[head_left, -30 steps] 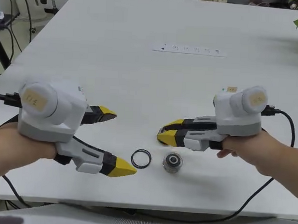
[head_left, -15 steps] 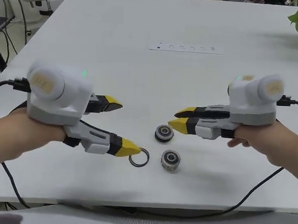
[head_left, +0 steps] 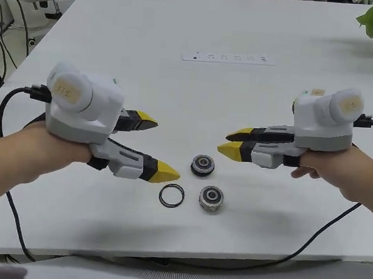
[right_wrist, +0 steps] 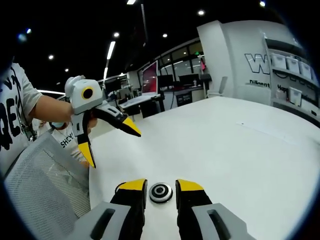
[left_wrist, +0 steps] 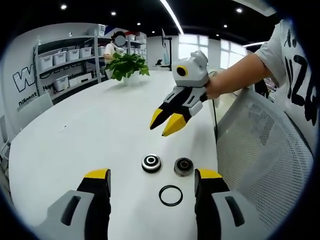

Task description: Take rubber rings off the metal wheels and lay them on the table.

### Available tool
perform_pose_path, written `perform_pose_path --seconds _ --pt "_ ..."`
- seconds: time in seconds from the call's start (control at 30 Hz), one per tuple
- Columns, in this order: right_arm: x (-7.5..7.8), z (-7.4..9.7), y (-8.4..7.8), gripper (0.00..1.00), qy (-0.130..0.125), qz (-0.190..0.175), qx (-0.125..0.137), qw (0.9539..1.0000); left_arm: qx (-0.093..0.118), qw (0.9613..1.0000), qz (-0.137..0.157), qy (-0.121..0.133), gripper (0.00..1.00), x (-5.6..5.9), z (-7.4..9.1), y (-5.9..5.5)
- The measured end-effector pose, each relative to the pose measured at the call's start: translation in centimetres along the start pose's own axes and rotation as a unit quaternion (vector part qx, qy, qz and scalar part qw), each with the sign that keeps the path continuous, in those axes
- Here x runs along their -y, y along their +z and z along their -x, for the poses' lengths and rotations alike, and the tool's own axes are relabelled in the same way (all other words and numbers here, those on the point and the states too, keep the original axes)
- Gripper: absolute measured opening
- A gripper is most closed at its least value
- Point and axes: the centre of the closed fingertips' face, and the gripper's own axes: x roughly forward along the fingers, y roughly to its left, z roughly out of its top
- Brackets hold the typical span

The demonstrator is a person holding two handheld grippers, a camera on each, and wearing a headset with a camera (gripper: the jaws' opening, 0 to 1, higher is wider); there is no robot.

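On the wall [left_wrist: 25, 80] in the left gripper view stands a big letter "W". Under it is a smaller word that begins with "ni"; the rest is not clear. The white shirt [left_wrist: 300, 75] carries large dark signs that look like "12", cut by the edge. In the right gripper view the wall shows "W" again. The yellow stickers [head_left: 68, 91] on the left gripper [head_left: 162, 146] and the right gripper [head_left: 227, 143] are too blurred to read.

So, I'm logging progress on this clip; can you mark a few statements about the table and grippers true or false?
A loose rubber ring lies flat on the table. True.
A farther wheel and a nearer wheel sit by it. True.
The left gripper is shut on the ring. False: it is open, holding nothing.
The ring lies between the wheels. False: it lies beside the nearer wheel, toward the left gripper.
The right gripper grips a wheel. False: it holds nothing.
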Motion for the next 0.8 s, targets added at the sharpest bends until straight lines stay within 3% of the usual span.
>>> perform_pose_path --seconds 0.17,0.37,0.8 --pt "0.7 0.1 -0.6 0.22 -0.004 0.0 -0.003 1.0 0.002 1.0 0.0 -0.001 0.64 -0.3 -0.6 0.4" --pt "1.3 0.2 -1.4 0.23 -0.01 -0.002 -0.009 0.9999 -0.007 0.9999 0.005 -0.006 0.59 -0.7 -1.4 -0.2" --pt "1.4 -0.5 -2.9 0.25 -0.005 0.005 -0.028 0.9996 -0.016 0.9997 0.01 -0.016 0.53 -0.5 -3.0 -0.7"
